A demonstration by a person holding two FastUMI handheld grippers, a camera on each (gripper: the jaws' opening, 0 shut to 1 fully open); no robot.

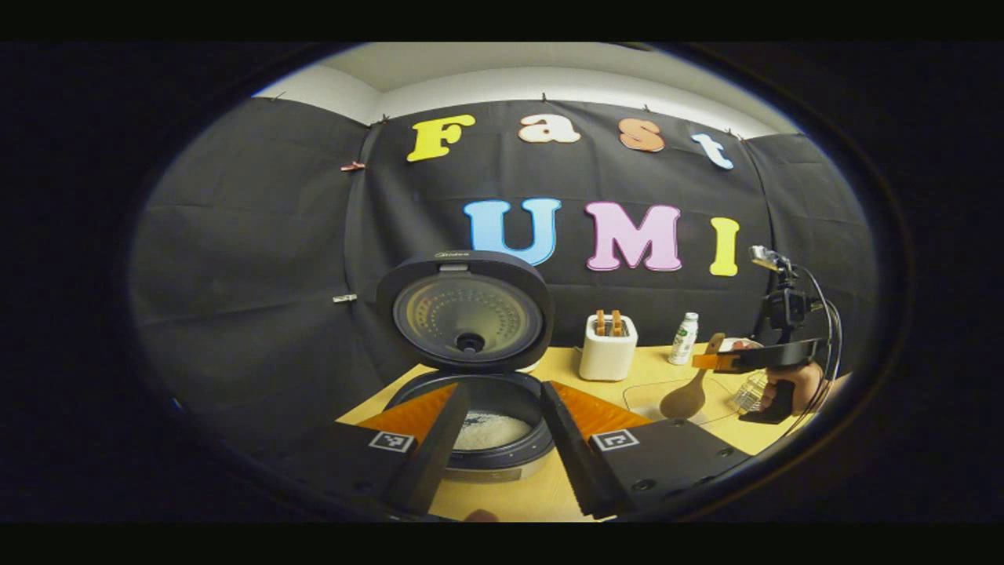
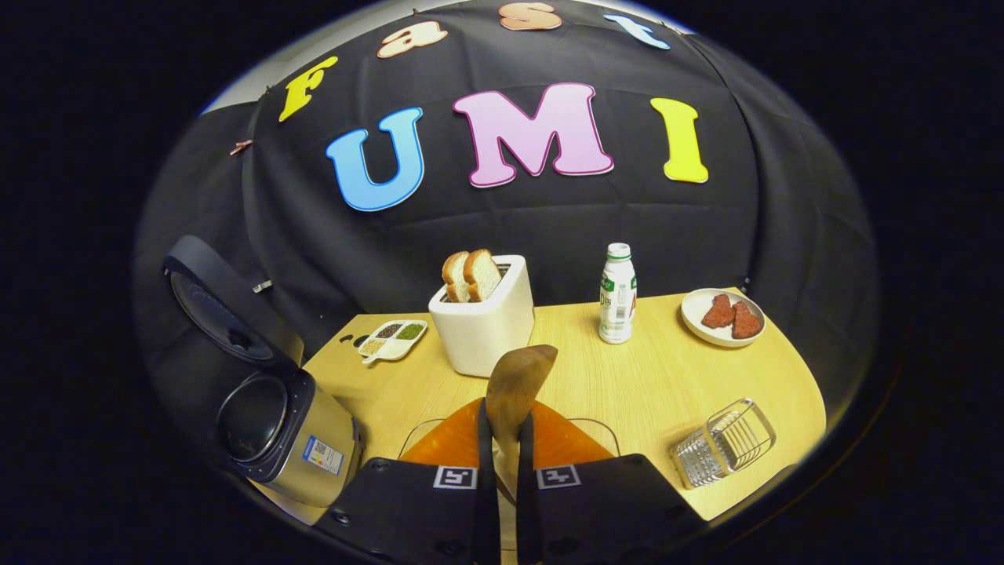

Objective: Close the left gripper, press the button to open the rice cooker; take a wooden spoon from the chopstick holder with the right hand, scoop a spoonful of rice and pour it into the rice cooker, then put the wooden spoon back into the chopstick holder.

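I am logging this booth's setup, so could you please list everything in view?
rice cooker: one, black and silver, table's left end, lid up, white rice inside
toaster: one, white, mid-table at the back, two bread slices in its slots
bottle: one, white with green cap, right of toaster
plate: one, white, far right, two red pieces on it
divided dish: one, white, grains, left of toaster
wire chopstick holder: one, metal, near right
table: one, light wood
wooden spoon: one, brown, in right gripper
left gripper: jaws open, over cooker
right gripper: jaws shut on spoon handle
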